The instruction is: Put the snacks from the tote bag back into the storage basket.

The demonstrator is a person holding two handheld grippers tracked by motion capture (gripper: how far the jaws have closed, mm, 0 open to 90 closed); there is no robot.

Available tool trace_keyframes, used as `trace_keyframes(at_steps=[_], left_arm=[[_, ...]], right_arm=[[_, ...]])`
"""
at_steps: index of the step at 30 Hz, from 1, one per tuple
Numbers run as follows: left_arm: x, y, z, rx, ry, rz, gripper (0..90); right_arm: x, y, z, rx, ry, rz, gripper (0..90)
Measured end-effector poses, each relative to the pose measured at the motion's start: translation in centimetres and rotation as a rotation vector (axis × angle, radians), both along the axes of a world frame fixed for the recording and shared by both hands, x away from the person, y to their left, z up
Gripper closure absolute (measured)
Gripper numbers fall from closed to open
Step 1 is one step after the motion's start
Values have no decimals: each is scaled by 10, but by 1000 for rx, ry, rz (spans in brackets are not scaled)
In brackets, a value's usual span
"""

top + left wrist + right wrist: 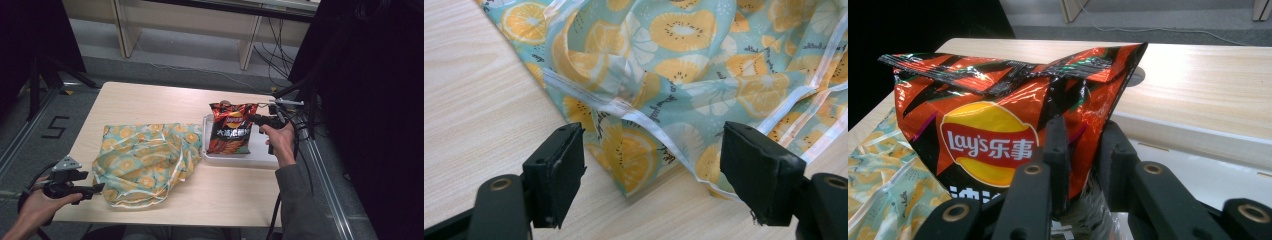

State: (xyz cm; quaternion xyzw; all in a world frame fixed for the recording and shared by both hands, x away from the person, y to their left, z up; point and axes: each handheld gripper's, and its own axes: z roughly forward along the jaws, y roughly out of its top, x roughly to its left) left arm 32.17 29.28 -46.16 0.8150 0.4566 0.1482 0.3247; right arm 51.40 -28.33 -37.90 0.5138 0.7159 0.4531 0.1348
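From the high view, a red and black crisp bag (231,128) stood upright on a white tray (260,156) toward the right of the pale wooden worktop (150,100). The right gripper (257,119) reached in from the tray's right side and met the bag's right edge near its top, with the person's right hand (279,140) behind it. A fruit-print cloth bag (145,162) lay crumpled on the worktop just left of the tray. The left gripper (97,189) sat at the near left edge of the worktop, its tip beside the cloth bag's near-left corner, carried by the left hand (37,207).

In the left gripper view, the two black jaws stood wide apart and held nothing. The corner of the cloth bag (664,85), with its white seam tape, lay on the worktop (474,100) between and just beyond them, and neither pad pressed on it.

In the right gripper view, the jaws stood close together with the side edge of the crisp bag (993,125) between them; the pads sat against the foil on both sides, so the bag was gripped. The tray (1198,170) lay beneath, and the cloth bag (883,175) showed at lower left.
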Motion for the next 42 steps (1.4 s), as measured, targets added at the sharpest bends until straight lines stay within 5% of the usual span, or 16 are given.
trace_keyframes(at_steps=[1, 4, 7, 10, 11, 19, 21, 27, 28, 30, 35, 42], left_arm=[[0, 0, 0, -2, -1, 3, 255], [0, 0, 0, -4, -2, 9, 255], [1, 0, -2, -15, 0, 2, 255], [0, 0, -1, -7, 3, 7, 255], [1, 0, -2, -5, 6, 3, 255], [1, 2, -1, -5, -2, 10, 254], [1, 2, -1, -7, -3, 18, 255], [-1, 3, 3, -13, -14, 11, 254], [-2, 3, 4, -4, -17, 16, 253], [-2, 2, 4, -12, -20, 11, 252], [-3, 3, 4, -9, -19, 16, 250], [-2, 4, 4, -23, -25, 27, 250]], right_arm=[[-2, 3, 1, 26, 31, -10, 777], [1, 2, 0, -14, -3, -3, 798], [2, 5, -2, 24, 29, -24, 791], [6, 3, -5, -19, 7, -19, 786], [6, 6, -6, 5, 28, -36, 783], [14, 6, -10, -36, 17, -29, 782], [14, 9, -11, -15, 48, -59, 777], [19, 9, -18, -35, 24, -69, 748], [18, 12, -18, -27, 50, -87, 742], [21, 11, -20, -64, 37, -87, 739], [21, 15, -25, -31, 67, -102, 727], [10, 22, -23, -28, 25, -67, 691]])
